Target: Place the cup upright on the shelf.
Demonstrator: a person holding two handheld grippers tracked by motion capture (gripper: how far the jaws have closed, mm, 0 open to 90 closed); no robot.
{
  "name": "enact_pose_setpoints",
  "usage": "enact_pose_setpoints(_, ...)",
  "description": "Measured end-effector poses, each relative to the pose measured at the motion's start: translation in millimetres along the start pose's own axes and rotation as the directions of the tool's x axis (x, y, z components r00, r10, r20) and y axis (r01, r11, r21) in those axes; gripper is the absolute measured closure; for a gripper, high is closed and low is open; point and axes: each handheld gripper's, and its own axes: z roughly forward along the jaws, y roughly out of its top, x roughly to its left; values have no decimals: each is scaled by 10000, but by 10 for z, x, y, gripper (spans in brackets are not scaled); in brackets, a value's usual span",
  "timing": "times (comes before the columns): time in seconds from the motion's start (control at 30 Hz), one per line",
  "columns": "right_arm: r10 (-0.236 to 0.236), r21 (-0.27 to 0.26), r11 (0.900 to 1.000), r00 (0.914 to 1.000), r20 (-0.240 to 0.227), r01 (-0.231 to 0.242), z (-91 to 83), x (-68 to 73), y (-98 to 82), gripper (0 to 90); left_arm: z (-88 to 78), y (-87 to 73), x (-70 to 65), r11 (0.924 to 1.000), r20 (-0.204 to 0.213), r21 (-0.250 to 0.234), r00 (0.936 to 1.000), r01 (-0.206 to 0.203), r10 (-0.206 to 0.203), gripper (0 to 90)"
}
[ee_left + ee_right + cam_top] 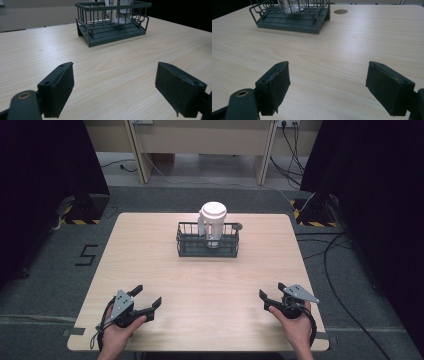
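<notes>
Your left tongs (148,296) sit low in the lower left of the high view, jaws spread wide, nothing between them. Your left hand (120,332) wraps the grip from below. In the left gripper view the two black pads (58,88) stand far apart over bare wood.

Your right tongs (271,292) sit in the lower right of the high view, jaws also wide and empty, your right hand (296,325) under the grip. The right gripper view shows its pads (275,85) far apart, with the pale counter (342,50) grain running between them.

Farther up, at the centre of the high view, a dark green wire basket (186,245) stands on the counter, well apart from both tongs. A white lidded cup (213,217) stands upright inside it, rising above the rim.

Just right of the basket, a small dark round disc (341,11) lies on the counter; it sits in the upper middle of the right gripper view.

Beyond the counter's far edge: grey floor, black cables (330,265) at the right of the frame.
</notes>
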Motion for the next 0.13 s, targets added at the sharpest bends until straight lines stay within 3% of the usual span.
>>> enact_pose_setpoints(0.13, 14, -34, 10000, 10000, -82, -14, 8, 26, 18, 199, 3, 2, 1, 10000, -10, -6, 10000, -8, 8, 150)
